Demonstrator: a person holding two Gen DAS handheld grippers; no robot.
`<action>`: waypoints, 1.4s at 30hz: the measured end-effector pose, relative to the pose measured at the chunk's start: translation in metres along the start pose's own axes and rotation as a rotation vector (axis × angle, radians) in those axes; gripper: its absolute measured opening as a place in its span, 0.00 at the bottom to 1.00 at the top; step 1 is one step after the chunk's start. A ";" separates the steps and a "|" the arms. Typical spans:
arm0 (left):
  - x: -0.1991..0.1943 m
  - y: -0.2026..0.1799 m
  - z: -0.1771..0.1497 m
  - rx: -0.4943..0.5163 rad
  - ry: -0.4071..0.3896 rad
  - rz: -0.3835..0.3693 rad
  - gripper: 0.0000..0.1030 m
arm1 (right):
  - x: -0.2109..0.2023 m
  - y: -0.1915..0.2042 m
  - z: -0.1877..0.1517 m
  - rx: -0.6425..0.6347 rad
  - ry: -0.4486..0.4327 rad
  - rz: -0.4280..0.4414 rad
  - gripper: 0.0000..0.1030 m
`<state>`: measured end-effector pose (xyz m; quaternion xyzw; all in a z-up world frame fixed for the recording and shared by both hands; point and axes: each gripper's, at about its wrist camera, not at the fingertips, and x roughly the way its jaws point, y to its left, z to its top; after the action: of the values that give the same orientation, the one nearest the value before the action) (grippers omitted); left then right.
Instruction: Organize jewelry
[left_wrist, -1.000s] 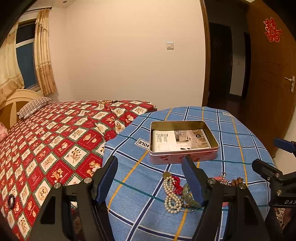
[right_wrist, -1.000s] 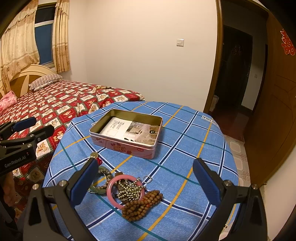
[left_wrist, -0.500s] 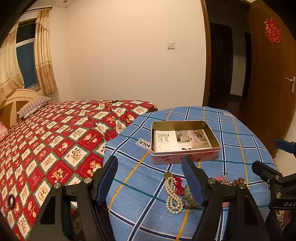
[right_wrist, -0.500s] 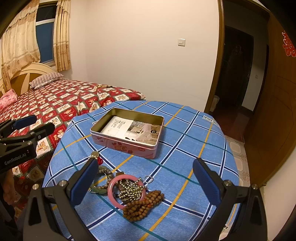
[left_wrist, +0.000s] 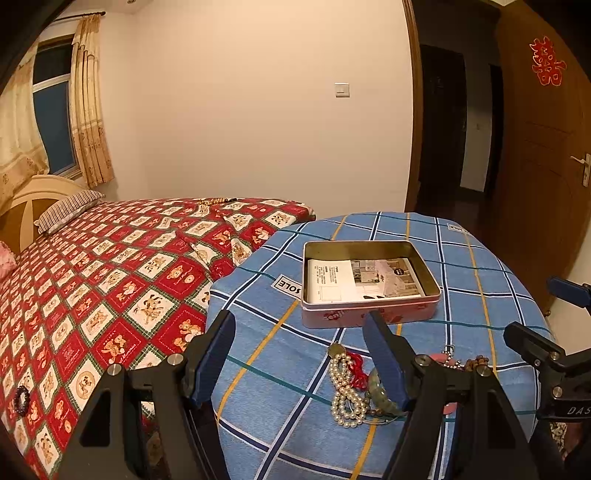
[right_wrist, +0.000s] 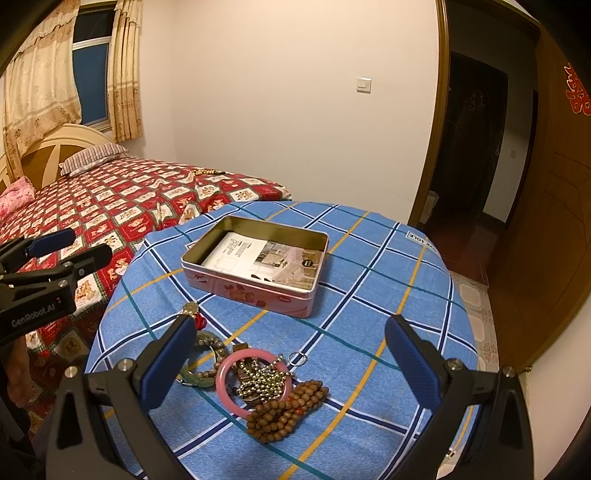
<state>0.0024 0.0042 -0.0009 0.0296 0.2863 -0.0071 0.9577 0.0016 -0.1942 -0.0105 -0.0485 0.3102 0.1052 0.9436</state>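
While both sets of jaws gape wide and hold nothing, the jewelry pile (right_wrist: 255, 380) lies between the right gripper's (right_wrist: 291, 365) jaws. Beyond them sits the open tin (right_wrist: 251, 291); the pearl strand (left_wrist: 345, 391) rests just inside the left gripper's (left_wrist: 301, 354) right jaw.

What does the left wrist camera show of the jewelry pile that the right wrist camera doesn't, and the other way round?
Only the left wrist view shows the pearl strand laid out in full. Only the right wrist view shows the pink bangle, the metal ball chain and the wooden bead bracelet clearly. Both show the open tin with a leaflet inside, the blue checked cloth, and both grippers open: left gripper, right gripper.
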 end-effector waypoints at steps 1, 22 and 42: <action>0.001 0.000 0.000 0.001 0.002 -0.001 0.70 | 0.001 0.001 0.000 0.000 0.000 0.000 1.00; 0.019 -0.003 -0.018 0.009 0.037 0.001 0.70 | 0.009 -0.003 -0.011 0.011 0.030 -0.005 1.00; 0.089 -0.067 -0.074 0.083 0.256 -0.236 0.23 | 0.073 -0.017 -0.071 0.104 0.309 0.094 0.65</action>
<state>0.0346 -0.0574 -0.1148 0.0359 0.4067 -0.1273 0.9039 0.0221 -0.2099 -0.1099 -0.0007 0.4584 0.1245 0.8800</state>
